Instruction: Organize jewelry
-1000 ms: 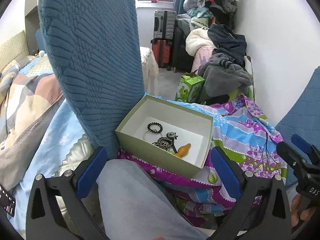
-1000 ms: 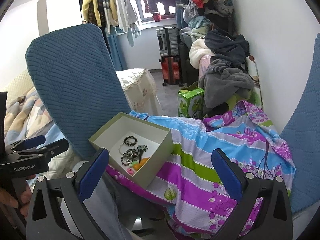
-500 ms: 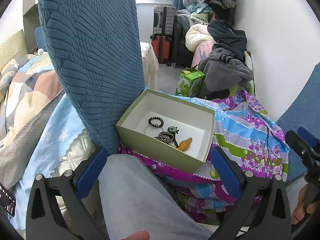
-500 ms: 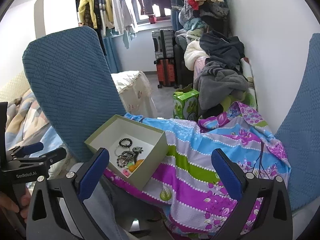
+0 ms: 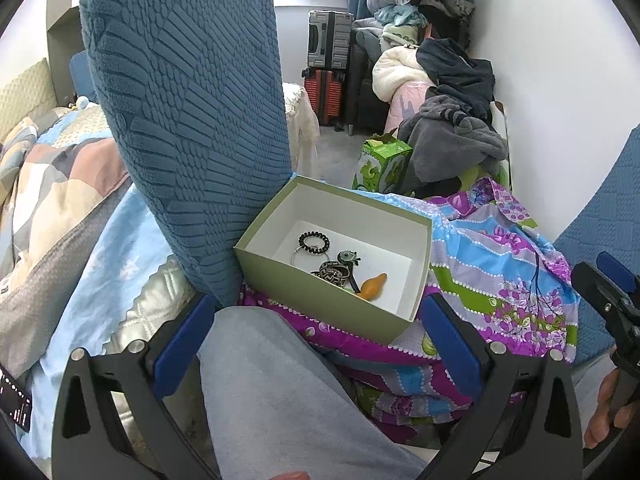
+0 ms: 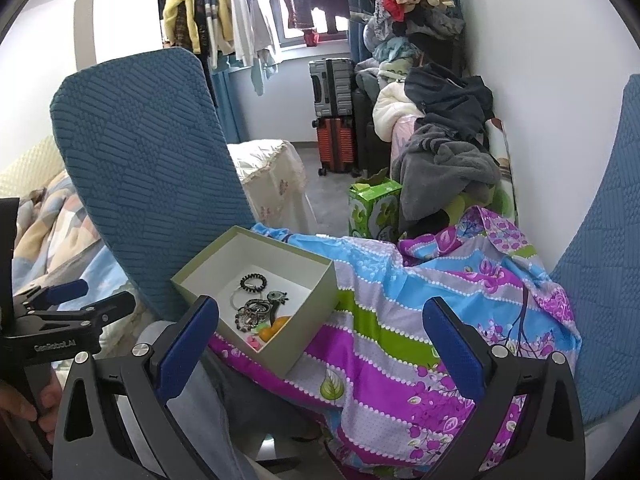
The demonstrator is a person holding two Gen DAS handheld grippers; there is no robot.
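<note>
Ahead of the left gripper (image 5: 318, 340) sits the box (image 5: 316, 300) with jewelry (image 5: 332, 268). Both grippers, the right gripper (image 6: 320, 344) too, gape wide and hold nothing.

Bedroom, daylit. Window (image 6: 296, 20) at upper centre of the right wrist view, bright, with clothes on a rail (image 6: 216, 16) hanging in front of it. White wall (image 6: 552, 60) fills the right side; grey floor (image 6: 332, 196) at centre. Two stacked suitcases (image 6: 334, 116), grey over red, stand against the far wall. A heap of clothing (image 6: 436, 128) lies along the right wall. Blue padded chair back (image 6: 140, 176) at left; patterned bedding (image 5: 52, 184) at the left edge of the left wrist view.
</note>
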